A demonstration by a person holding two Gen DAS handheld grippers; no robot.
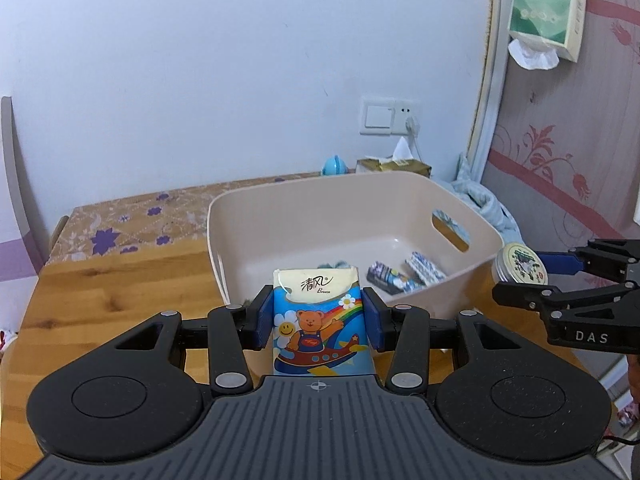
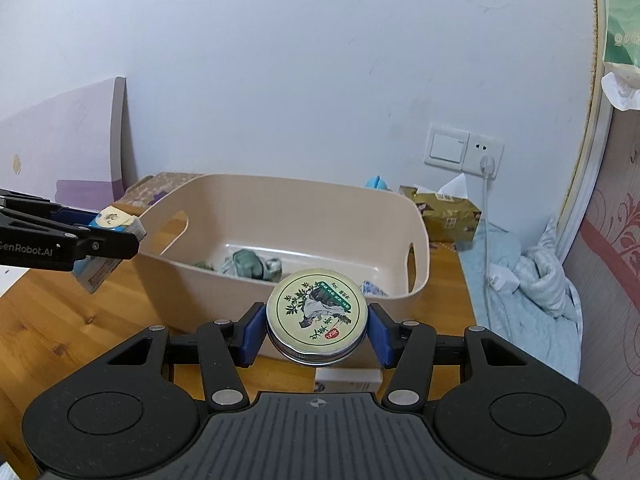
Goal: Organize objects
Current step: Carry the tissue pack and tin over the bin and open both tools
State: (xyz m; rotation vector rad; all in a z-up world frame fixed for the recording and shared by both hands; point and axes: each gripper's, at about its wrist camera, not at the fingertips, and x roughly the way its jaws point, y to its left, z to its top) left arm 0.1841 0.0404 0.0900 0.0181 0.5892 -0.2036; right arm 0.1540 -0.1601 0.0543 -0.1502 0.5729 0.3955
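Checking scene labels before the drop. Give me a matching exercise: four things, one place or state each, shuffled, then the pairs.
Things:
1. tissue pack
2. tin
3. bin
4. tissue box

Places or states:
A. on the table behind the bin
B. clamped in the right gripper
C. clamped in the left gripper
D. open-topped, already holding a few small items

Pairs: 1-C, 2-B, 3-D, 4-A

One bin, one tin, one tissue pack.
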